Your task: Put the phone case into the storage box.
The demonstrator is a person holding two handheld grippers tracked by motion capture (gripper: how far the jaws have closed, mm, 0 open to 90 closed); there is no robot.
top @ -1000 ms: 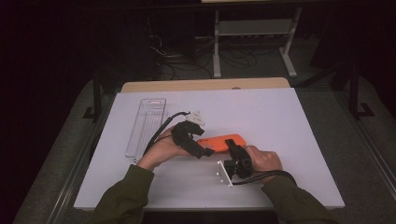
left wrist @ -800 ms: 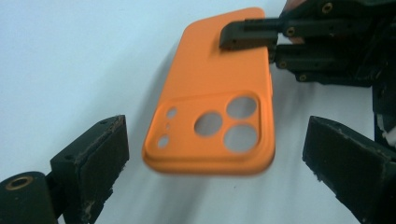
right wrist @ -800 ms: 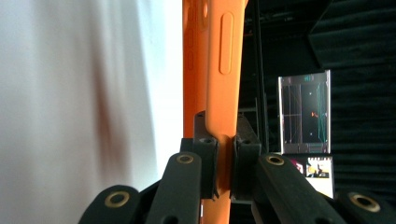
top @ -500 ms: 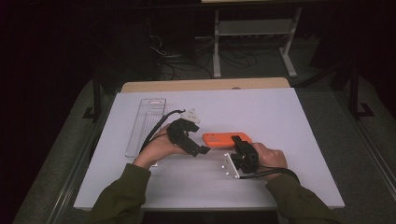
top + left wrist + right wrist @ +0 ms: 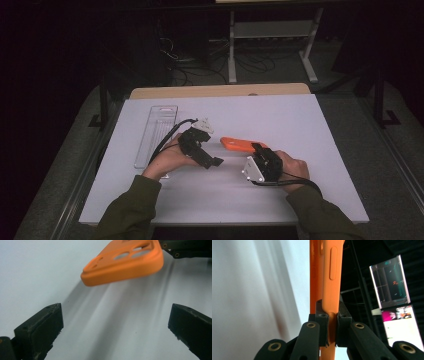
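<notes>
High view: a handover step, by the look of it. Right gripper (image 5: pixel 256 148), lower right of centre, clamped on the near end of an orange phone case (image 5: pixel 239 144), which sticks out toward frame centre just above the white worktop (image 5: pixel 310 125). Left gripper (image 5: pixel 214 161), left of centre, jaws spread wide with nothing between them, having just been opening; pointed toward the case but apart from it. Judged: case just let go by the left side and now carried by the right alone. Next move probably calls for lifting or turning the case without loosening the clamp, and drawing the left gripper clear.

Left gripper view: two black jaws at lower left and lower right, far apart, bare worktop between. Orange case (image 5: pixel 125 262) at the top of frame, camera cut-outs visible, raised off the surface with a shadow beneath.

Right gripper view: case (image 5: pixel 327 277) running up the middle of the frame, edge-on, side button showing, pinched firmly between the pads at bottom centre.

Elsewhere, high view: a clear plastic tray (image 5: pixel 156 135) lying lengthwise at centre left, well apart from the case. Nothing between the case and the open worktop; only the left gripper sits close enough to catch it.
</notes>
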